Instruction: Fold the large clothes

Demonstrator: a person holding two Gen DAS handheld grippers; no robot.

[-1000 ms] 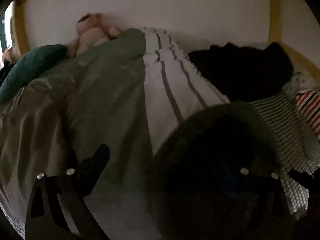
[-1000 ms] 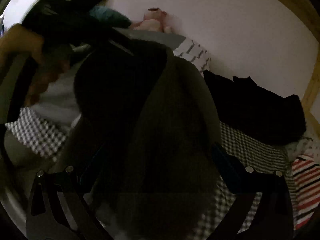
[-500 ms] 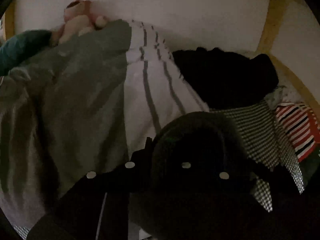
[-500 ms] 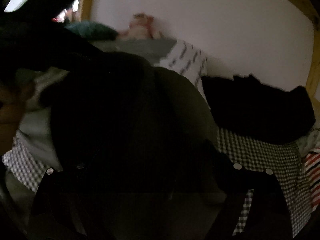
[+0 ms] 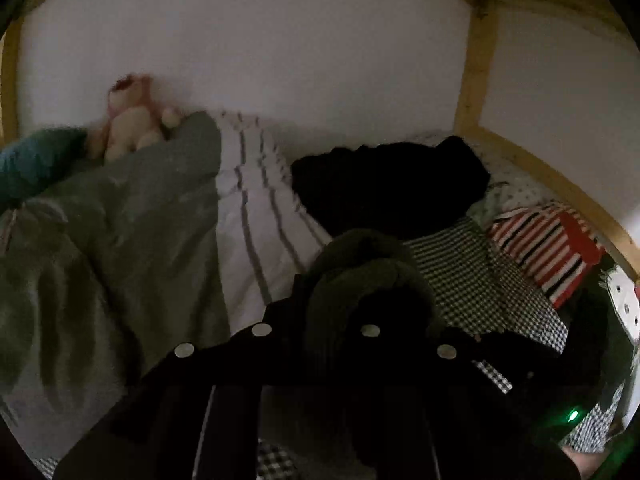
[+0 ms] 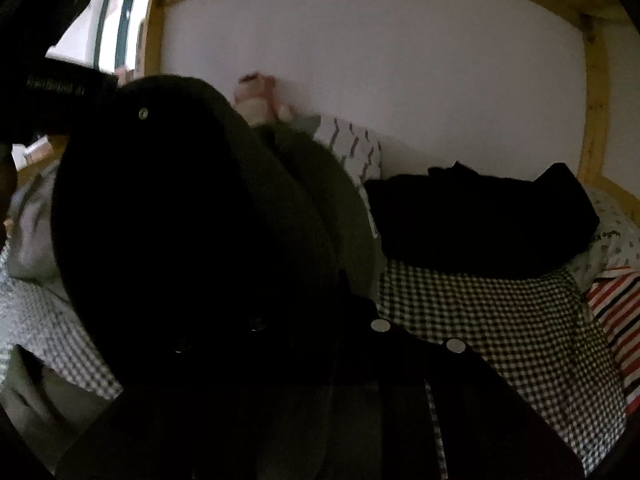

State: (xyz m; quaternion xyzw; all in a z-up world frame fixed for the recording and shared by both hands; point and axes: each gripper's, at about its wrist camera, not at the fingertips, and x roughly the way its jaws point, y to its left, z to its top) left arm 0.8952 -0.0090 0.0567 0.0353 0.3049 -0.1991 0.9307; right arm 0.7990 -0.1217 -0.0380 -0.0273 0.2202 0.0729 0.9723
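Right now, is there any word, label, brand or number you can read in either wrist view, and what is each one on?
"Hello K…", cut off by the black garment: on the spotted pillowcase, right wrist view.
Pale lettering on the dark device at upper left, right wrist view: too blurred to read.
Left wrist view: no text.

A dark olive garment [image 5: 360, 276] is bunching in thick folds close to both cameras, hanging lifted above the bed, draping over a checked cloth [image 6: 480, 320] and grey duvet [image 5: 132, 240]
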